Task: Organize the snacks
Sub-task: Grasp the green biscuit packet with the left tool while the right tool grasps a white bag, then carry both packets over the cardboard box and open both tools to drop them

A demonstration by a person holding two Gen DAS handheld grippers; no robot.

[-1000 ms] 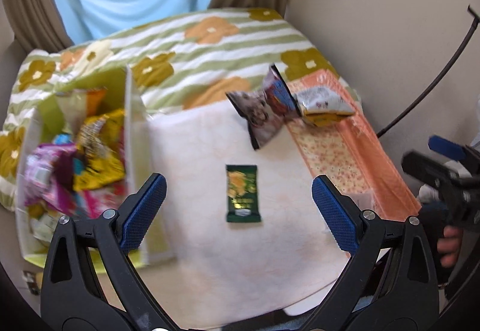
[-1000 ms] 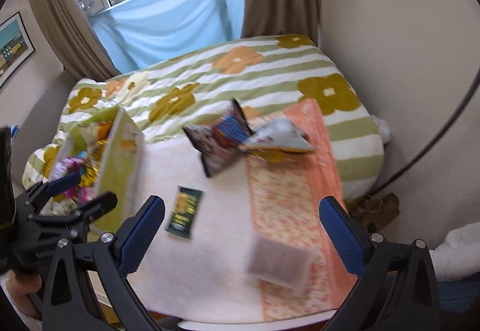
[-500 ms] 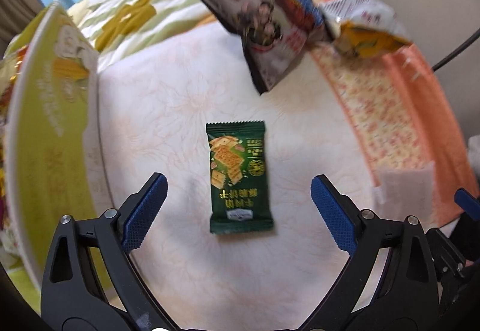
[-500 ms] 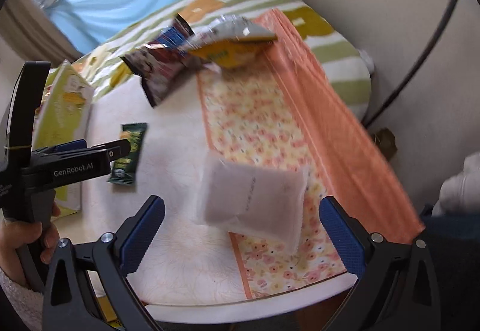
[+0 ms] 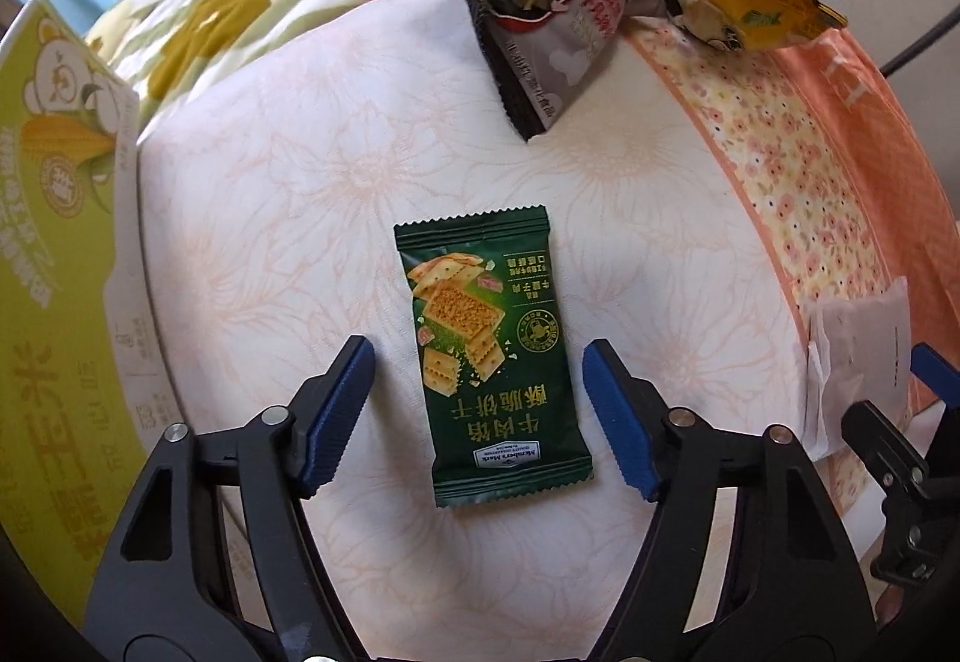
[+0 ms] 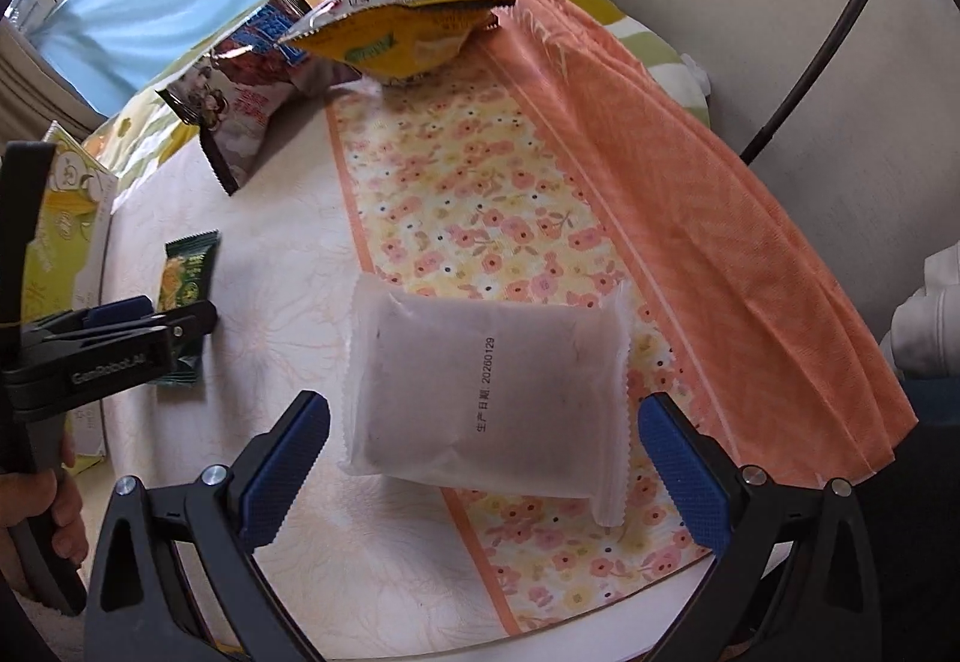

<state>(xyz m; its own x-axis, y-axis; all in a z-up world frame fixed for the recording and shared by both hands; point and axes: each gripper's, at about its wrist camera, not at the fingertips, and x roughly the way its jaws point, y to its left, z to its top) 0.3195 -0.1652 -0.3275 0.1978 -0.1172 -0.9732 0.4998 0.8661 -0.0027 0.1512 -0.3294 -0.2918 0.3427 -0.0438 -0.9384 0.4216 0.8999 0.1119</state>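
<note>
— Why both hands low at once?
— One packet each. My left gripper (image 5: 477, 413) has its jaws closing astride the green cracker packet (image 5: 489, 362), flat on the table (image 5: 312, 194); no contact yet.
— The right?
— My right gripper (image 6: 483, 473) has its jaws spread around the frosted white pouch (image 6: 486, 392).

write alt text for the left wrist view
The left tool, jaws closing but not yet touching, straddles a green cracker packet lying flat on a pale floral cloth. Two larger snack bags sit beyond, a yellow-green box at left.
</note>
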